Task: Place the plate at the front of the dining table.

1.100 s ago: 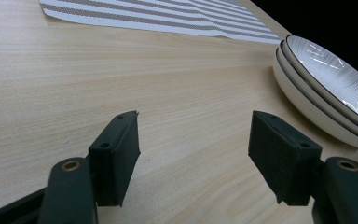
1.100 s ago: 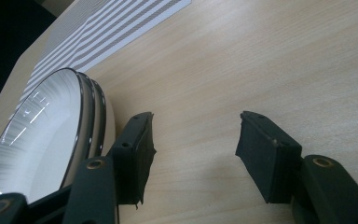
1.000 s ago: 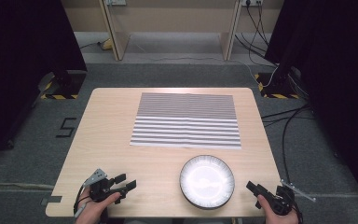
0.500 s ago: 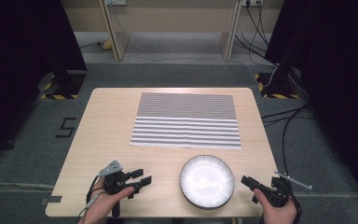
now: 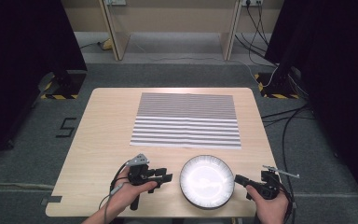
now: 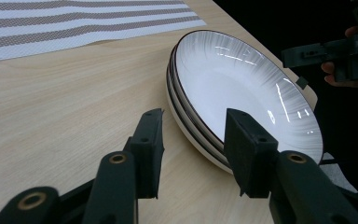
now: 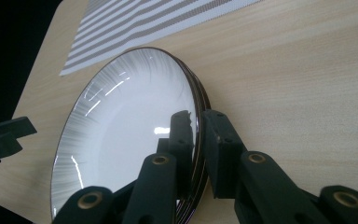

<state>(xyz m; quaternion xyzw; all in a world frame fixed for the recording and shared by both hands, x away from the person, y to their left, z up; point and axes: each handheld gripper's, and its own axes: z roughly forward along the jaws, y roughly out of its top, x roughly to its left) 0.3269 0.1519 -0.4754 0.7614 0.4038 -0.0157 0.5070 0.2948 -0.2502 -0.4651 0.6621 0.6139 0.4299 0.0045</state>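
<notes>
Nearest the person, two hands come in from the table's front edge, each holding one gripper. The right gripper (image 7: pixel 193 140) has just been closing its jaws, and they now clamp the rim of the stack of plates (image 5: pixel 207 180), one jaw over the white face and one behind the edge; from above, this gripper (image 5: pixel 240 179) meets the stack's right side. The left gripper (image 5: pixel 167 177) sits just beside the stack's left side; its jaws have also just been closing, yet in its own view (image 6: pixel 191 135) they stand apart, one over bare wood and one in front of the rim, and whether either pad touches the plates cannot be told. The stack rests near the front edge of the wooden table (image 5: pixel 102 135), right of centre. From above it reads as one white dish with a dark rim; the two gripper views show layered edges, at least three plates (image 6: pixel 242 79). Farther back lies one striped placemat (image 5: pixel 186 120), grey and white, flat at the table's middle. On the floor left of the table, dark tape forms a mark reading "5" (image 5: pixel 65 127).
</notes>
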